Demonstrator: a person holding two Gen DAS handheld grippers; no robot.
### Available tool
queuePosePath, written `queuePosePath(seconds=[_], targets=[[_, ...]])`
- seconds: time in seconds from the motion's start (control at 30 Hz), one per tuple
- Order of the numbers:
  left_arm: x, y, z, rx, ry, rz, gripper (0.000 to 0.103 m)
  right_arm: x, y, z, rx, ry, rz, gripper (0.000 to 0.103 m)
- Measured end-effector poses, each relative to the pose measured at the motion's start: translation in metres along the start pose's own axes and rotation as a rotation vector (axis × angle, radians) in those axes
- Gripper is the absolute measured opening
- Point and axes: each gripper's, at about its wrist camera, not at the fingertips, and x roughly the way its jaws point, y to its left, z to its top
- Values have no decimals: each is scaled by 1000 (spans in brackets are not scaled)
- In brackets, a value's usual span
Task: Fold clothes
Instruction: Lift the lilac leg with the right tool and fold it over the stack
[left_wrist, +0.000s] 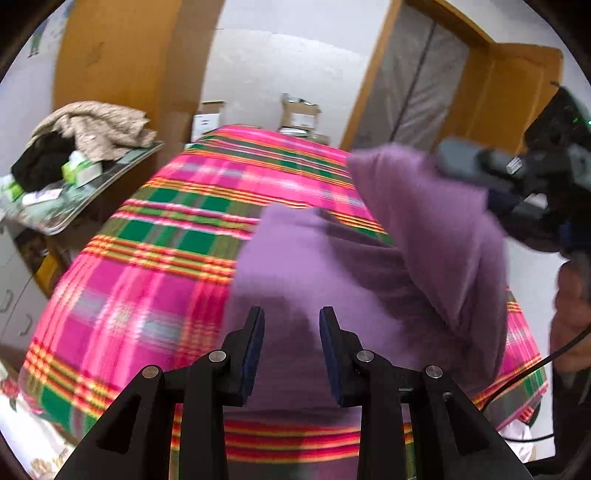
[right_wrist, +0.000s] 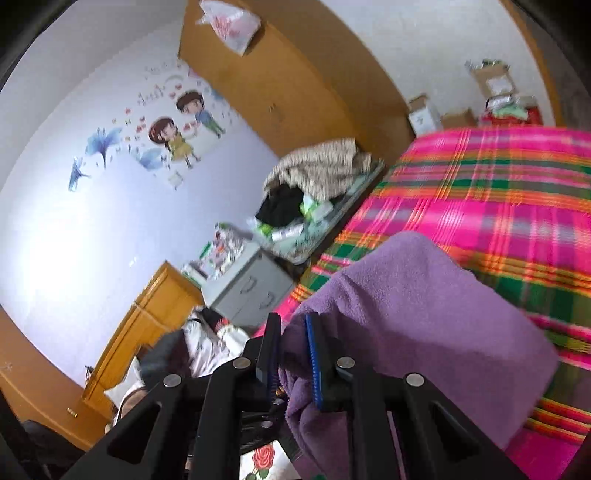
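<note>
My left view smears the plaid blanket (left_wrist: 155, 280) and purple garment (left_wrist: 306, 266). The right gripper (left_wrist: 517, 173) there is blurred, fingertips buried in cloth. Cardboard boxes (left_wrist: 299, 114) too small to read.

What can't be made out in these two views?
- Purple garment: type and shape unclear in both views, smeared by motion blur.
- Left tongs: left view doesn't settle whether the pads touch cloth.
- Right tongs: clamped edge buried in bunched fabric.
</note>
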Motion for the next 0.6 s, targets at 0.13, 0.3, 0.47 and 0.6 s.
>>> queuePosePath(seconds=[0.13, 0.3, 0.47, 0.6], targets=[[-5, 16, -2, -32, -3, 26, 32, 46, -18, -8, 38, 93, -7, 14], [-5, 27, -2, -71, 5, 4, 32, 86, -46, -32, 138, 231, -14, 18], [-6, 26, 3, -105, 8, -107, 57, 42, -46, -30, 119, 133, -6, 26], [2, 15, 10, -104, 11, -185, 59, 0, -55, -28, 129, 31, -35, 27]])
